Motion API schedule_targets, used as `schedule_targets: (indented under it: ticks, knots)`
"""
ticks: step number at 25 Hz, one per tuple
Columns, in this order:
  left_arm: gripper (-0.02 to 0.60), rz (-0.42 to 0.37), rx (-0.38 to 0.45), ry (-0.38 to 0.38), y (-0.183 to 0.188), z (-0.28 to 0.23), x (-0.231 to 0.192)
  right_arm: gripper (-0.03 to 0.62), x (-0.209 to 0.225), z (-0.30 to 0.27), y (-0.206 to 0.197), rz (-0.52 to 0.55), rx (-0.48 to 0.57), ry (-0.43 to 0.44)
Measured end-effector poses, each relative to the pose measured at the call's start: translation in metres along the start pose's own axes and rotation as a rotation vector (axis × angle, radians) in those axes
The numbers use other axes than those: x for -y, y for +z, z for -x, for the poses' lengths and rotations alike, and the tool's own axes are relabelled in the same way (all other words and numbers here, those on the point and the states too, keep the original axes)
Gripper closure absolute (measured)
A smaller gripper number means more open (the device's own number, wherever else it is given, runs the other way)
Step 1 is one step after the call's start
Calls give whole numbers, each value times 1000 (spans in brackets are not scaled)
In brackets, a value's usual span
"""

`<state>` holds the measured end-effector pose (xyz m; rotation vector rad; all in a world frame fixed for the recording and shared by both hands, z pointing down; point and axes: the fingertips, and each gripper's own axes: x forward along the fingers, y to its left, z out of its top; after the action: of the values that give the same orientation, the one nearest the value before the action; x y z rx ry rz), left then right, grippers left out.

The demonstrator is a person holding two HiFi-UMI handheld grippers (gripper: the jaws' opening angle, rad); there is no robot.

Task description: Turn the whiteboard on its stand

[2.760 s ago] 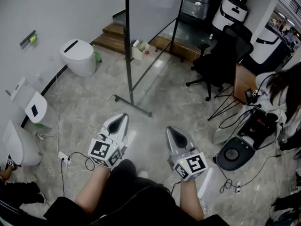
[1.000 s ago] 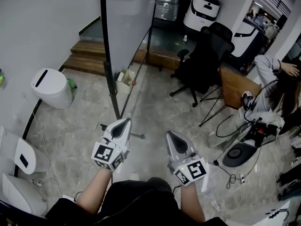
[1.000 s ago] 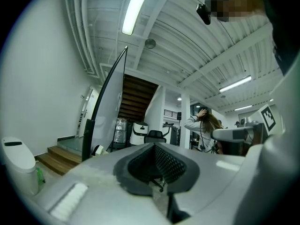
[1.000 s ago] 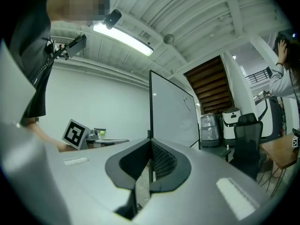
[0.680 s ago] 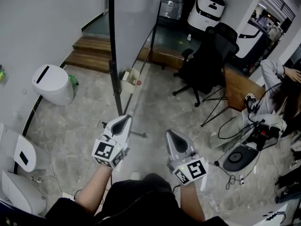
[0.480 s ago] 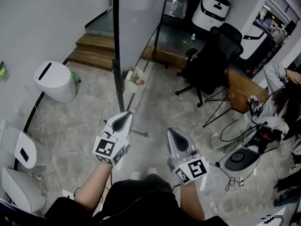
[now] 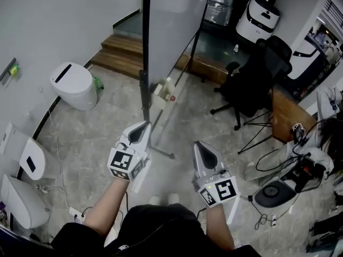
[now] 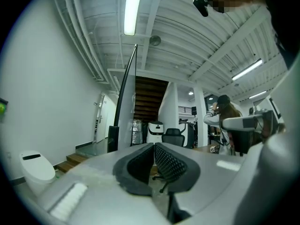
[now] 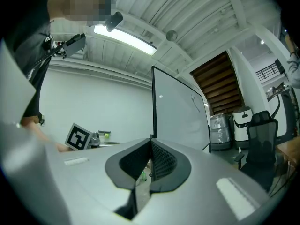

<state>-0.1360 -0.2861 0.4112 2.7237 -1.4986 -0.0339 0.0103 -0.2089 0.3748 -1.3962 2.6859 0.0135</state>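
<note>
The whiteboard (image 7: 174, 25) stands upright on its black stand, nearly edge-on in the head view. Its near post (image 7: 144, 74) drops to a floor foot (image 7: 161, 153). My left gripper (image 7: 141, 127) is shut and empty, its tip just short of that post, not touching it. My right gripper (image 7: 200, 145) is also shut and empty, lower and to the right of the stand. In the left gripper view the shut left gripper (image 8: 153, 147) points at the board's thin edge (image 8: 124, 102). In the right gripper view the right gripper (image 9: 150, 145) faces the board's white face (image 9: 180, 114).
A white lidded bin (image 7: 74, 84) sits at the left, wooden steps (image 7: 123, 44) behind it. A small box of items (image 7: 163, 94) lies by the stand. A black office chair (image 7: 252, 82), a tripod, cables, a round device (image 7: 272, 189) and a seated person (image 7: 327, 116) fill the right.
The stand has come closer: its post and foot now lie just ahead of my left gripper. Both grippers stay shut and keep their spacing.
</note>
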Motion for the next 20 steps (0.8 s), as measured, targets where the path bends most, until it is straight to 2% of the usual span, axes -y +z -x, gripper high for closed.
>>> schedule_targets:
  ticks: [5,11,16,20]
  knots:
    - [532,-35,-12,59,3,-22,-28,585,12,-18,0,-4,-1,38]
    - [527,-84,-36,140,-3,-54,-70,585,21,-29,-4,-5,-21,76]
    - [453,-92,-49,203,-5,-82,-106,585,30,-34,-10,-14,-34,83]
    - [386,-111,-65,225,0,-107,-124,585,40,-35,-13,-18,-50,77]
